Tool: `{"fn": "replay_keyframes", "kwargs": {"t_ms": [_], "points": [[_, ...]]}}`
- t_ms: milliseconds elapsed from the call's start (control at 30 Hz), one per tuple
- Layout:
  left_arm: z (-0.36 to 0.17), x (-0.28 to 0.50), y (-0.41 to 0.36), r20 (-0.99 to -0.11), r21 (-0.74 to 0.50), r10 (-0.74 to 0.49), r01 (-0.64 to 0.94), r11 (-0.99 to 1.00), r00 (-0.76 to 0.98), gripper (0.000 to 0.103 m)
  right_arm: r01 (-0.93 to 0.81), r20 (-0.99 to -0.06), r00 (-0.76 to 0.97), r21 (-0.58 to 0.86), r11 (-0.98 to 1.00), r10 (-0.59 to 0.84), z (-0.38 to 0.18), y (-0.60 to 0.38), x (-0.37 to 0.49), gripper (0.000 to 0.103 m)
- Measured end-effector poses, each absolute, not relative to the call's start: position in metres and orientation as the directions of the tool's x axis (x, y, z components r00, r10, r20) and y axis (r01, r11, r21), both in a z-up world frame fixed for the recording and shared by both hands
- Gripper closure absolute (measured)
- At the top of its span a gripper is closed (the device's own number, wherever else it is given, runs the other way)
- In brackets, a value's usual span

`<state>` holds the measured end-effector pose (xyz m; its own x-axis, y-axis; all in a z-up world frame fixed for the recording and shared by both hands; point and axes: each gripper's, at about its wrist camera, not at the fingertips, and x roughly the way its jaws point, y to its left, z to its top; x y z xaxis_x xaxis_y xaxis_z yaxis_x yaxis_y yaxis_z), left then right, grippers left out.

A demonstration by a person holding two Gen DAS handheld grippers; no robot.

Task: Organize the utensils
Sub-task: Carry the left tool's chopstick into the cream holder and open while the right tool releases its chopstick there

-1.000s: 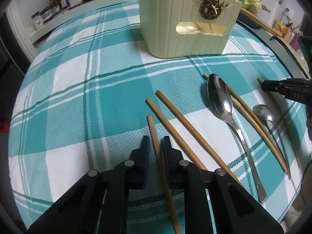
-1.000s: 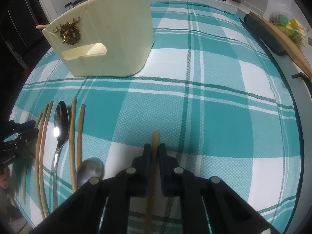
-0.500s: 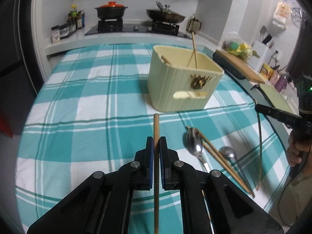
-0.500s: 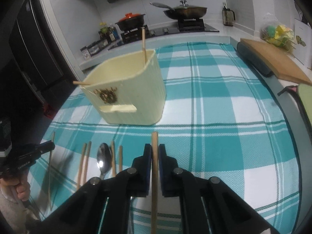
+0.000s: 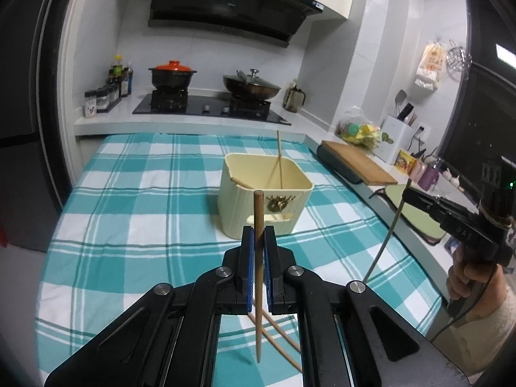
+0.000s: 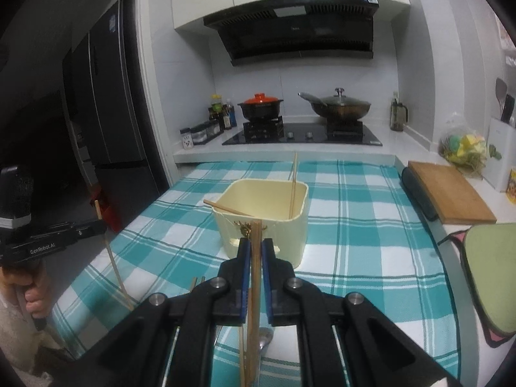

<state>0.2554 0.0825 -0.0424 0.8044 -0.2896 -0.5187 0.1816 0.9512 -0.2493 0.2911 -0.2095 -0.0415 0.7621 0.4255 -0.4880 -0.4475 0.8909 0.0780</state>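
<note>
My left gripper (image 5: 258, 232) is shut on a brown wooden chopstick (image 5: 258, 206), held upright above the checked cloth. My right gripper (image 6: 254, 245) is shut on another chopstick (image 6: 255, 293), also lifted off the table. Ahead of both stands the cream utensil holder (image 5: 232, 216), also in the right wrist view (image 6: 290, 242). It holds one chopstick standing upright (image 5: 279, 154) and one leaning over its left rim (image 5: 240, 183). More chopsticks (image 5: 280, 338) lie on the cloth under my left gripper. A spoon (image 6: 266, 338) lies under my right gripper.
The teal checked tablecloth (image 5: 129, 213) covers the table. A stove (image 5: 206, 104) with two pots stands beyond it. A wooden cutting board (image 6: 451, 193) and a green mat (image 6: 490, 258) sit along the right counter. A dark fridge (image 6: 96, 113) stands at the left.
Both grippers have risen off the table, each carrying its chopstick, and both now point less steeply down. The holder now looks smaller and farther ahead.
</note>
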Motion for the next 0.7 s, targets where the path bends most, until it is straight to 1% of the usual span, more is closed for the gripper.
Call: {"fn": "replay_keyframes", "kwargs": {"t_ms": [100, 167, 300, 500, 700], "points": [[-0.035, 0.251, 0.078, -0.502, -0.251, -0.303, 0.199, 0.947, 0.81, 0.099, -0.452, -0.431, 0.799, 0.03, 0.892, 0.419, -0.035, -0.204, 0.278, 0.096], [-0.03, 0.249, 0.077, -0.491, -0.25, -0.309, 0.208, 0.946, 0.815, 0.099, -0.451, -0.414, 0.804, 0.041, 0.891, 0.426, -0.032, -0.203, 0.276, 0.096], [-0.018, 0.25, 0.076, -0.467, -0.263, -0.322, 0.218, 0.94, 0.824, 0.099, -0.455, -0.396, 0.808, 0.052, 0.889, 0.437, -0.025, -0.2, 0.275, 0.096], [0.002, 0.273, 0.078, -0.44, -0.302, -0.35, 0.23, 0.925, 0.827, 0.099, -0.46, -0.38, 0.815, 0.035, 0.887, 0.437, -0.011, -0.195, 0.286, 0.096], [0.043, 0.308, 0.077, -0.369, -0.289, -0.342, 0.243, 0.926, 0.864, 0.099, -0.452, -0.341, 0.832, 0.042, 0.891, 0.438, 0.022, -0.194, 0.317, 0.096]]}}
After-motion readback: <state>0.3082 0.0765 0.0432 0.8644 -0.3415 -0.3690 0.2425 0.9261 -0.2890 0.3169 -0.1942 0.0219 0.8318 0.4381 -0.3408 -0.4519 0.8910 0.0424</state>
